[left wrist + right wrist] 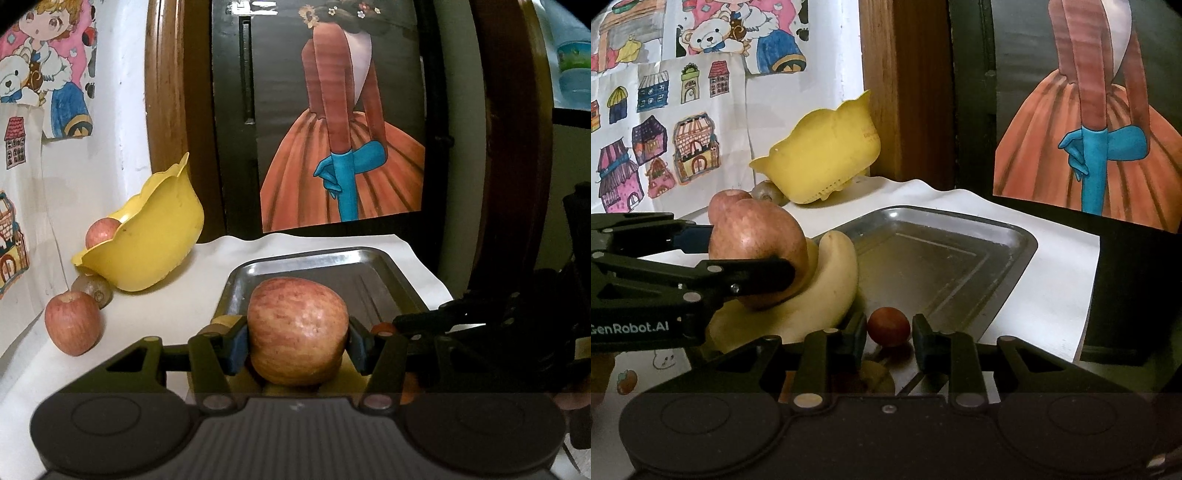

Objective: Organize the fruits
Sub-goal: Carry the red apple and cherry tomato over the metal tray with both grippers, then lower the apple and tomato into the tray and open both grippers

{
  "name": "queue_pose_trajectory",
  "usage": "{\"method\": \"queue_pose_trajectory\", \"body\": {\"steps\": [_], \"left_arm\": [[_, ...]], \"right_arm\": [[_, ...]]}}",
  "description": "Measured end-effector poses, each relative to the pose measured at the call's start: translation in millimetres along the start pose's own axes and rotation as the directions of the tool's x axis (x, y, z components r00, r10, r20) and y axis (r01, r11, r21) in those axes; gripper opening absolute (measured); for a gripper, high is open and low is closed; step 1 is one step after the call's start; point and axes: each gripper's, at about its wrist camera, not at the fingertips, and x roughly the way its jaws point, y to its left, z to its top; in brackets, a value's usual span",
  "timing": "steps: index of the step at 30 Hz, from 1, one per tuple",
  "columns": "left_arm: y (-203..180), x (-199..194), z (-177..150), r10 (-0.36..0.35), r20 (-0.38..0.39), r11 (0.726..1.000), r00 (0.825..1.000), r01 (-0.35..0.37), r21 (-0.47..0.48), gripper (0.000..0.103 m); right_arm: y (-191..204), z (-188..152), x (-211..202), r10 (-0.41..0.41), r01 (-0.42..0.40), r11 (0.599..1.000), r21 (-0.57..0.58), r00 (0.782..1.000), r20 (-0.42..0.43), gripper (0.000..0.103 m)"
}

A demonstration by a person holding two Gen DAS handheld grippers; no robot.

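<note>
Red-streaked apple (pixel 297 334) sits clamped at its widest part in your left gripper (pixel 297 345), above the near edge of the steel tray (pixel 373 258). Firm, smooth, fairly heavy. Your right gripper (pixel 889 341) stands apart around a small red fruit (pixel 888 326), likely soft; squeeze gently.

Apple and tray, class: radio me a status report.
Left gripper shut on apple, held over bananas at metal tray edge. Right gripper open around small red fruit. Tray bare; nothing blocking.
</note>
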Motion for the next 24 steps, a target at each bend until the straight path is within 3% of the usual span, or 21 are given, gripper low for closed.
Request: {"method": "queue_pose_trajectory", "body": {"steps": [13, 20, 24], "left_arm": [[-2, -1, -1, -0.004, -0.024, 1.000, 1.000, 0.003, -0.009, 0.070], [-3, -3, -3, 0.006, -0.022, 1.000, 1.000, -0.006, -0.009, 0.071], [-2, -6, -2, 0.011, -0.014, 1.000, 1.000, -0.011, -0.018, 0.074]], "right_arm": [[2, -3, -15, -0.011, 0.011, 1.000, 0.003, 1.000, 0.018, 0.042], [4, -4, -23, -0.009, 0.009, 1.000, -0.007, 1.000, 0.027, 0.047], [4, -5, -27, -0.025, 0.025, 1.000, -0.008, 0.999, 0.033, 0.055]]}}
